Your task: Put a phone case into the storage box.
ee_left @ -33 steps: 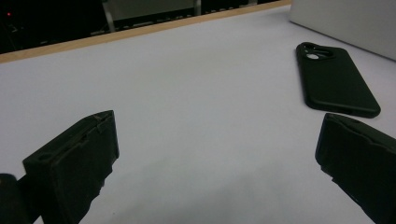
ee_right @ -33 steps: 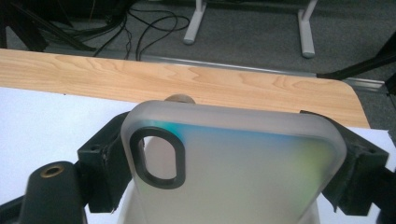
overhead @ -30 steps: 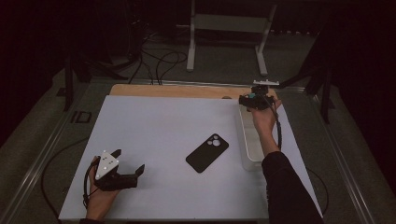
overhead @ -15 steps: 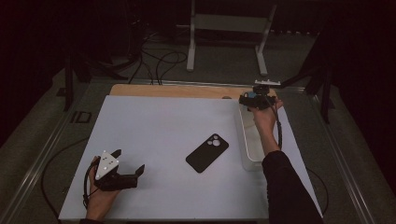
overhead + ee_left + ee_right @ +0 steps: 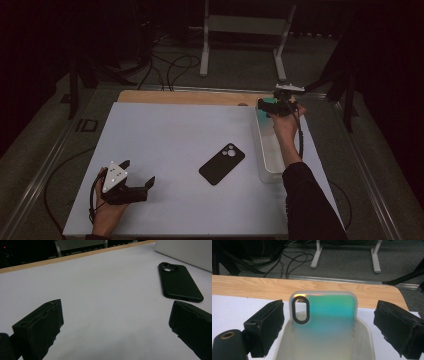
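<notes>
1. Your right gripper (image 5: pixel 329 327), jaws spread wide and just opened, frames the iridescent phone case (image 5: pixel 325 315) standing in the white bin (image 5: pixel 267 150), frame's upper right; released.
2. Next, judge: withdraw; left gripper (image 5: pixel 115 322) idles open.

An iridescent teal case (image 5: pixel 324 320) with an oval camera cutout is standing upright, leaning against the far wall of a translucent white bin (image 5: pixel 364 340), which is sitting at the table's right edge.

Right gripper (image 5: pixel 266 106) over white bin (image 5: pixel 266 150), black phone case (image 5: pixel 222 163) mid-table, left gripper (image 5: pixel 136 176) resting
</notes>
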